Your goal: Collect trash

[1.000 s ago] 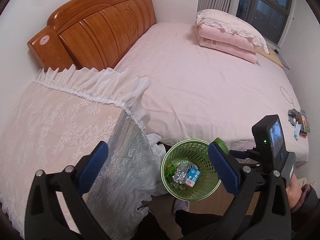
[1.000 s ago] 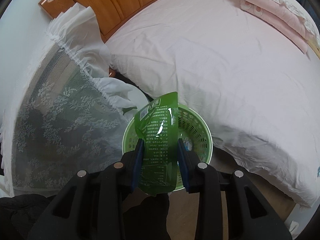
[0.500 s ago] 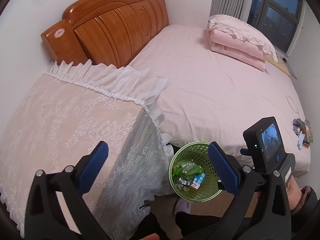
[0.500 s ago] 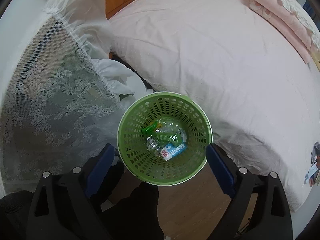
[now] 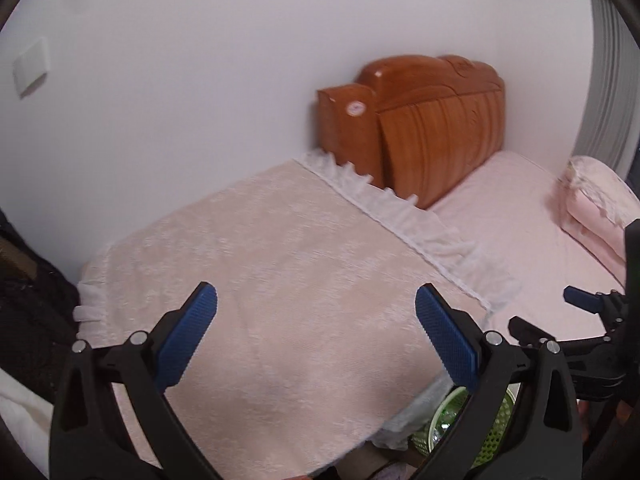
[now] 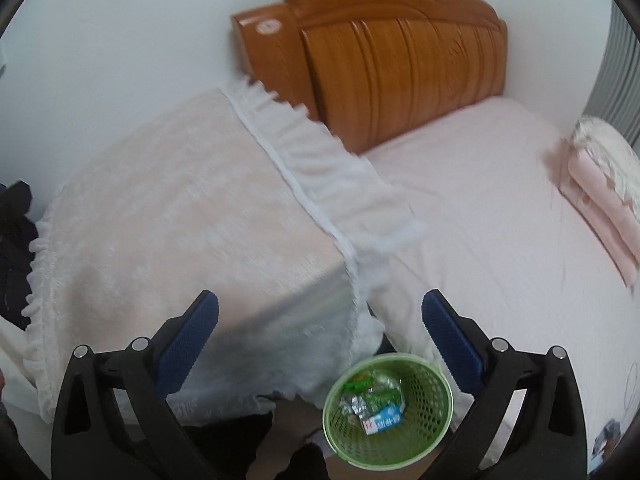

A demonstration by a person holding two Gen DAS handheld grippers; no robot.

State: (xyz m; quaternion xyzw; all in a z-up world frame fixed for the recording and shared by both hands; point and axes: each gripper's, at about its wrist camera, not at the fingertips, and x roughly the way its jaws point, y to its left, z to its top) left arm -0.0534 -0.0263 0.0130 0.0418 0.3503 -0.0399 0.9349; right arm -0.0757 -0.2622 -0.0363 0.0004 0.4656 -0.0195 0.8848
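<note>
Bedroom: bed (image 6: 500, 216), headboard (image 6: 400, 52), lace-covered surface (image 6: 180, 208). Green bin (image 6: 388, 408) on floor between them, trash (image 6: 374, 402) inside. Left tool (image 5: 316, 328) and right tool (image 6: 320, 328): fingers apart, holding nothing.

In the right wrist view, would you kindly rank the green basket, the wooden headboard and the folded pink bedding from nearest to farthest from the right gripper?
1. Green basket, just below the right gripper.
2. Folded pink bedding, far right on the bed.
3. Wooden headboard, at the top against the wall.
</note>
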